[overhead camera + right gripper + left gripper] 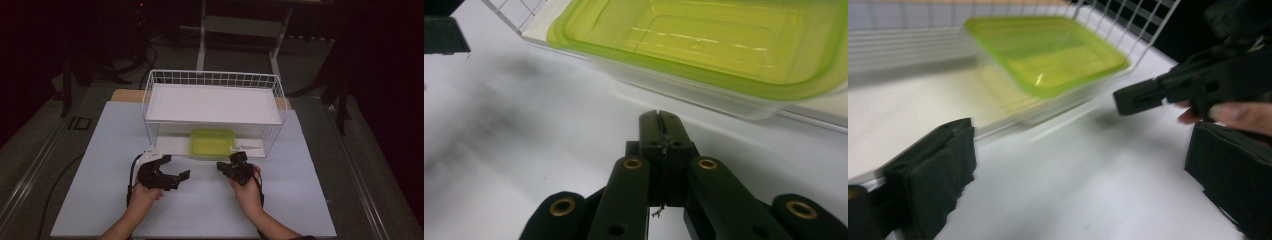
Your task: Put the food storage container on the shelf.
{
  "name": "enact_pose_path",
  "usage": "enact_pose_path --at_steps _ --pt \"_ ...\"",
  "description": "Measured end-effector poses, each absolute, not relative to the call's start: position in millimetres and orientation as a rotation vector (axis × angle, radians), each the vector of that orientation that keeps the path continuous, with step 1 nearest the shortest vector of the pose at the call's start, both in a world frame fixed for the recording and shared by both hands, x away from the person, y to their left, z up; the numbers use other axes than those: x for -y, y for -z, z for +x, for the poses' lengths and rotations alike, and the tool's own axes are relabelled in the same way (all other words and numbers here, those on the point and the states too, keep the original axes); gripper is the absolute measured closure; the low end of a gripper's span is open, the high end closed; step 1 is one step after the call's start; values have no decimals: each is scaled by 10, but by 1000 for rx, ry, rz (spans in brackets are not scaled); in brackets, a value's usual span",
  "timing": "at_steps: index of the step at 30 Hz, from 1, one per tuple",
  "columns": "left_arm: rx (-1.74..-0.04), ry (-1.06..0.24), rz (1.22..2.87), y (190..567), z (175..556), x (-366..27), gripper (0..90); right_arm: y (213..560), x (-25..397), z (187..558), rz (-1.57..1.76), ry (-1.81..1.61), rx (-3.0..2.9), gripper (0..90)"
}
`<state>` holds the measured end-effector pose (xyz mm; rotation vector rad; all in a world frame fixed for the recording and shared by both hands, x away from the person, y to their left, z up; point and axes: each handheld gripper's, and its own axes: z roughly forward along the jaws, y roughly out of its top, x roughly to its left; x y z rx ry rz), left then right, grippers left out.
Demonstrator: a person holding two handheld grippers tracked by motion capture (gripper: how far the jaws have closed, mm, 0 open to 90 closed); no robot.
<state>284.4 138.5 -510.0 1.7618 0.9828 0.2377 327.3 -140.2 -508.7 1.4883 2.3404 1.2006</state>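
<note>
A clear plastic container with a green lid (212, 142) (1045, 52) (704, 45) sits on the bottom shelf of a white wire rack (150, 95), its front edge sticking out slightly. My left gripper (176, 172) (1078, 170) is open on the white table just in front and left of the container, its jaws wide apart with nothing between them. My right gripper (225, 166) (660, 117) is shut, empty, its tips a short way in front of the container's near wall. The right gripper (1148, 95) also appears in the left gripper view.
The rack has a white upper shelf (215, 102) over the container. A white sheet (110, 150) covers the table, with open surface to the left, right and front. Dark floor and stand legs (202, 35) lie behind the table.
</note>
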Motion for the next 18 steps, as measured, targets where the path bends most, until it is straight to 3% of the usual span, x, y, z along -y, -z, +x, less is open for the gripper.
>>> enact_pose_path --at_steps 18 --pt "-974 -307 1742 5127 2817 -1382 8 5241 1150 3569 1515 -1159 -2300 900"
